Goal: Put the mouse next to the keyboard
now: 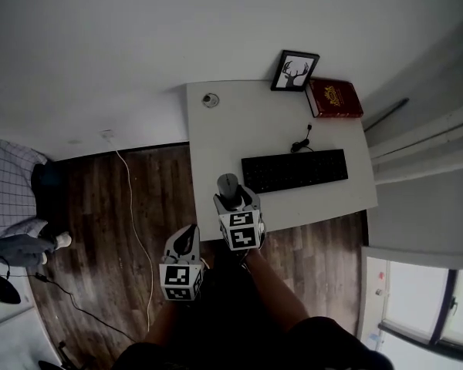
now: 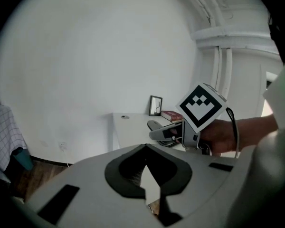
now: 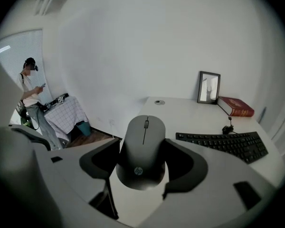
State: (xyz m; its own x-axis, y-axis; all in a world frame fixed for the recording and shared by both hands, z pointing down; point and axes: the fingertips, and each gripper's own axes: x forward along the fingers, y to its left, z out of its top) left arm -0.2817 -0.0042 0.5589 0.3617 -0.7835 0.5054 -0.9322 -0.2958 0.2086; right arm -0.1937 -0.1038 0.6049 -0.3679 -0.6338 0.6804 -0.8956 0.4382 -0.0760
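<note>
Right tool (image 3: 142, 161) grips a smooth, round grey mouse (image 3: 141, 148); left tool (image 2: 147, 177) is closed, empty.
Flat black keyboard (image 1: 295, 169), red book (image 1: 334, 98) and framed picture (image 1: 295, 71) sit on the white surface (image 1: 216, 137).

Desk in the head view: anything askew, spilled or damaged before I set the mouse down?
Nothing stands out. The keyboard lies flat along the desk's front edge, book and picture frame tidy at the back, mouse intact in the right gripper.

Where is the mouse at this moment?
The mouse is gripped by the right hand-held gripper, over the desk near its front edge, just left of the keyboard in the head view.
</note>
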